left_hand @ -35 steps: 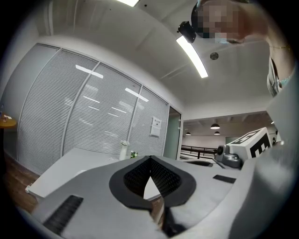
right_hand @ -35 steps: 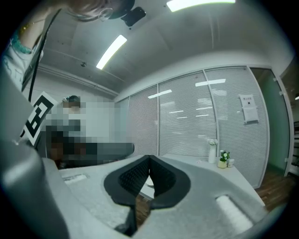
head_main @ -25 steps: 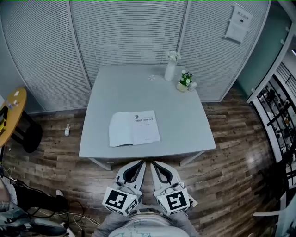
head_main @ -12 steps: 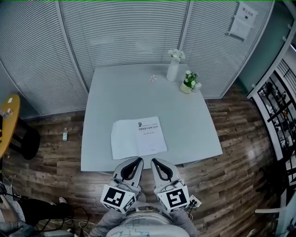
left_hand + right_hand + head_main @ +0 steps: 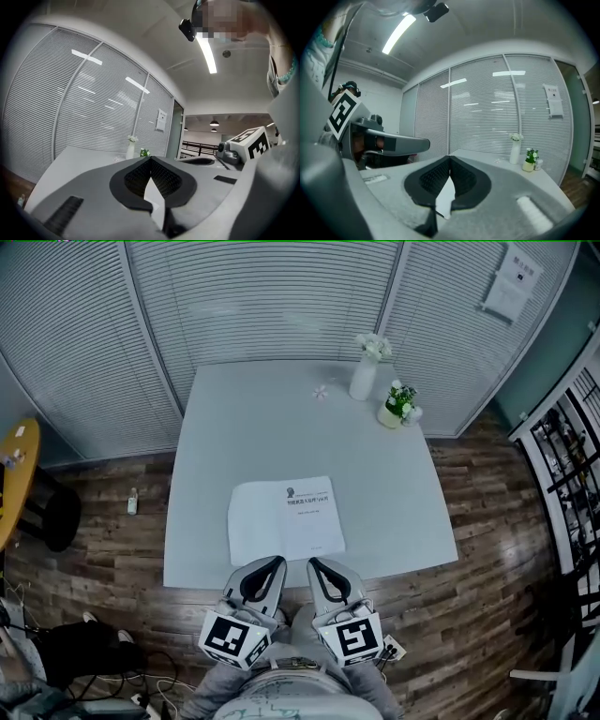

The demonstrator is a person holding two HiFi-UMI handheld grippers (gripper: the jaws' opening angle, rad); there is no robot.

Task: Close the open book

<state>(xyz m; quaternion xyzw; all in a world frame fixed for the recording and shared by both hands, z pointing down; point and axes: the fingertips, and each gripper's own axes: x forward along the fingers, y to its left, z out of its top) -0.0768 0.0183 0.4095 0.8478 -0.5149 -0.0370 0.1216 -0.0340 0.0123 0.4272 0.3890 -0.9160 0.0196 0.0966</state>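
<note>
Jaws of both tools are pressed together with nothing between them. On the left gripper [image 5: 150, 158], its own view shows the two dark pads meeting at the tip, and only pale surface shows through the gap behind the tip. The right gripper [image 5: 450, 157] stands the same way, tips joined and gripping nothing.

From above, the two grippers lie side by side and point away from the person toward the far wall. Their tips are over the near edge of the table [image 5: 253, 418].

The book [image 5: 286, 519] lies open and flat on the table, close to the near edge and about midway along it. Its left page is blank and its right page carries print. The tips sit just short of the book's near edge; whether they touch it cannot be told. The left gripper is lined up with the book's left page and the right gripper with its right page.

At the far right of the table stand a white vase [image 5: 364, 379] of white flowers and, just beside it, a small potted plant [image 5: 396, 409]. Slatted blinds [image 5: 262, 306] close off the far side.

Compared with a second ago, both grippers have come forward from over the wooden floor [image 5: 112, 549] to the table edge. The jaws were closed then as now, and the book lies open as before.
</note>
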